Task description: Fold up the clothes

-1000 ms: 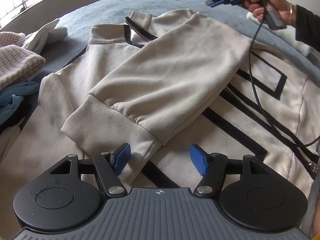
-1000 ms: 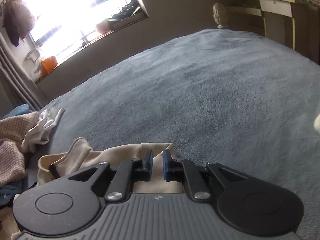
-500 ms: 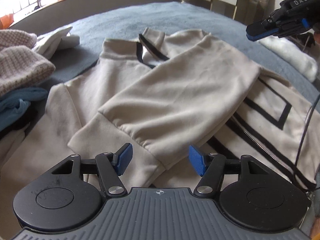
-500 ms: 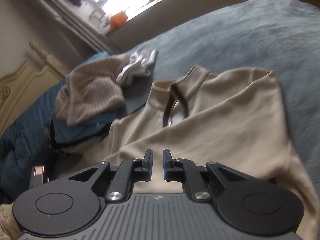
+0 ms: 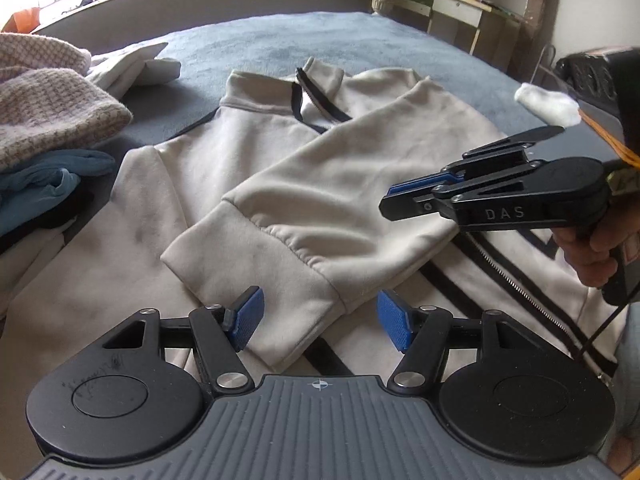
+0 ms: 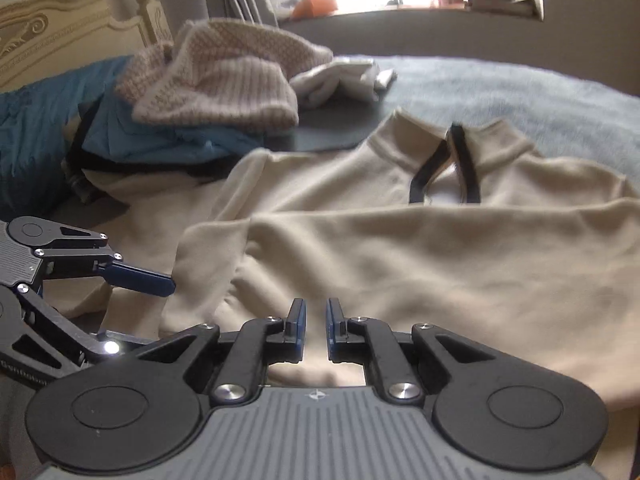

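**Right gripper swings in over the folded sleeve**

Dropping into the left wrist view from the upper right corner where it sat half a second ago, the right gripper now hangs low over the beige jacket, its fingers nearly together with only a narrow slit between the blue pads and nothing held. A hand grips its handle at the right edge. The left gripper has barely shifted (the cuff sits a little farther from it than before); its jaws stand wide apart and empty, just short of the sleeve cuff.

The jacket lies flat on the grey-blue bed cover, collar toward the window, zipper running toward the viewer. The folded sleeve crosses the chest diagonally, cuff toward the near left. A pile of clothes sits beside the jacket's left shoulder.
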Motion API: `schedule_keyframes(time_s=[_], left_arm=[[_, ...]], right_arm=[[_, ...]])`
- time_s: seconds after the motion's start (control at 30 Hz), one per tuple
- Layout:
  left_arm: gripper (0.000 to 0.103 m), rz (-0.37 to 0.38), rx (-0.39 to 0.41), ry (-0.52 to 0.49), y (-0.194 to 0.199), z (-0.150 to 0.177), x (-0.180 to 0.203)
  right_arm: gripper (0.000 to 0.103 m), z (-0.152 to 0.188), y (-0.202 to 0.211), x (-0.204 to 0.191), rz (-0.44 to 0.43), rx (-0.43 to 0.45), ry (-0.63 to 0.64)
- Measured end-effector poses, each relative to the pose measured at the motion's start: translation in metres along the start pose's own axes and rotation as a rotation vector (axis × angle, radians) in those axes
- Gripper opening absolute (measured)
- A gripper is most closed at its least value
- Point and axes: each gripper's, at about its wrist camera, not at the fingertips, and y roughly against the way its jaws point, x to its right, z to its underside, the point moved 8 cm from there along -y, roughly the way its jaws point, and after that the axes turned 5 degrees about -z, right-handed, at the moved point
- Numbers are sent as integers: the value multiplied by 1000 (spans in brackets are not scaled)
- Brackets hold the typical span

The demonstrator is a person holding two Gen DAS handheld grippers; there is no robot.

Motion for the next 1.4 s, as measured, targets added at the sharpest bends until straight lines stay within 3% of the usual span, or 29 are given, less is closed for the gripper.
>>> schedule_keyframes(time_s=[0.2,0.3,0.37,0.57,0.63,0.67,0.83,1.13,1.4], left_arm=[[64,-46,61,-6,-35,-23,5],[65,-71,31,-27,-54,-16,3],[66,-72,46,-43,-54,-13,2],[66,-65,43,-43,-52,-11,0],[67,-68,41,-41,-53,-11,0],[67,-69,40,-41,-53,-11,0],[67,-74,36,-40,-54,-11,2],[72,-92,46,-51,-54,-10,4],[76,-126,20,-12,-45,-12,2]], right_arm=[[8,29,-11,50,106,38,-127],[9,23,-1,58,87,97,-141],[9,11,15,76,138,190,-161],[9,12,43,181,417,246,-276],[5,33,40,213,424,202,-353],[5,34,48,217,386,240,-397],[7,33,99,220,370,368,-539],[6,59,83,198,424,167,-390],[8,22,137,132,327,282,-340]])
